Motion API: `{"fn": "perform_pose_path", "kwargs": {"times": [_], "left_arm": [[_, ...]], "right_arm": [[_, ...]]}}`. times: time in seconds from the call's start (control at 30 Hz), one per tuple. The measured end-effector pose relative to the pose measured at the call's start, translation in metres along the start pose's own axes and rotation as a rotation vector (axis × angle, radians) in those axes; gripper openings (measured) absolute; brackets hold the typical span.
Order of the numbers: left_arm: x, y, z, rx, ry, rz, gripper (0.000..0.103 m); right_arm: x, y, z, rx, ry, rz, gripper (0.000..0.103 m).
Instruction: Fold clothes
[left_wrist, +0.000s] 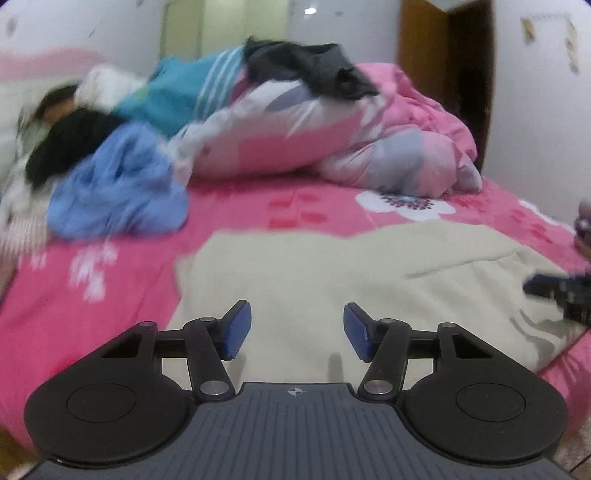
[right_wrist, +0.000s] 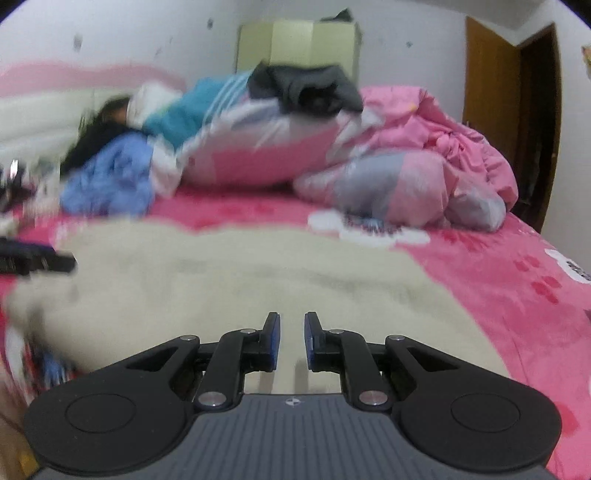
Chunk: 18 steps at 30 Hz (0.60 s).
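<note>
A cream garment lies spread flat on the pink flowered bed sheet. My left gripper hovers over the garment's near edge, its blue pads well apart with nothing between them. In the right wrist view the same cream garment fills the middle. My right gripper is over its near edge, pads a narrow gap apart with only the cloth below showing through. Each gripper shows in the other's view as a dark shape: the right one, the left one.
A bunched pink and grey quilt lies across the far side of the bed. A dark grey garment, a teal striped one and a crumpled blue one lie by it. A brown door stands at the right.
</note>
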<state>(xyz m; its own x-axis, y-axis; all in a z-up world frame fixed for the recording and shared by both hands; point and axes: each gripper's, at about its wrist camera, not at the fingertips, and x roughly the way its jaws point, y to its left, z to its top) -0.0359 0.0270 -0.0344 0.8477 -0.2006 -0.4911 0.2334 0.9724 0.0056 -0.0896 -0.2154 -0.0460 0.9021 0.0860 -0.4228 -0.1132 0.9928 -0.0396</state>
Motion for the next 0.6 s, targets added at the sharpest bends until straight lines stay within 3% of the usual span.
{"fn": "perform_pose_path", "kwargs": {"times": [0.1, 0.17, 0.2, 0.33, 0.5, 0.6], "left_arm": [[0.035, -0.005, 0.008, 0.015, 0.095, 0.022, 0.058], [0.064, -0.004, 0.004, 0.003, 0.202, 0.060, 0.062], [0.069, -0.003, 0.002, -0.008, 0.213, 0.066, 0.064], [0.068, -0.008, 0.003, 0.024, 0.223, 0.098, 0.070], [0.069, -0.010, 0.007, 0.020, 0.252, 0.122, 0.075], [0.071, -0.009, 0.008, 0.023, 0.260, 0.133, 0.078]], "right_arm": [[0.021, -0.005, 0.014, 0.001, -0.024, -0.005, 0.015], [0.051, -0.011, 0.004, -0.006, 0.074, -0.046, 0.015], [0.067, -0.014, -0.001, -0.012, 0.133, -0.071, 0.015], [0.074, -0.029, 0.004, 0.049, 0.181, -0.039, 0.016], [0.080, -0.044, 0.043, 0.137, 0.099, -0.014, 0.016], [0.111, -0.047, 0.035, 0.091, 0.152, -0.056, 0.017]]}}
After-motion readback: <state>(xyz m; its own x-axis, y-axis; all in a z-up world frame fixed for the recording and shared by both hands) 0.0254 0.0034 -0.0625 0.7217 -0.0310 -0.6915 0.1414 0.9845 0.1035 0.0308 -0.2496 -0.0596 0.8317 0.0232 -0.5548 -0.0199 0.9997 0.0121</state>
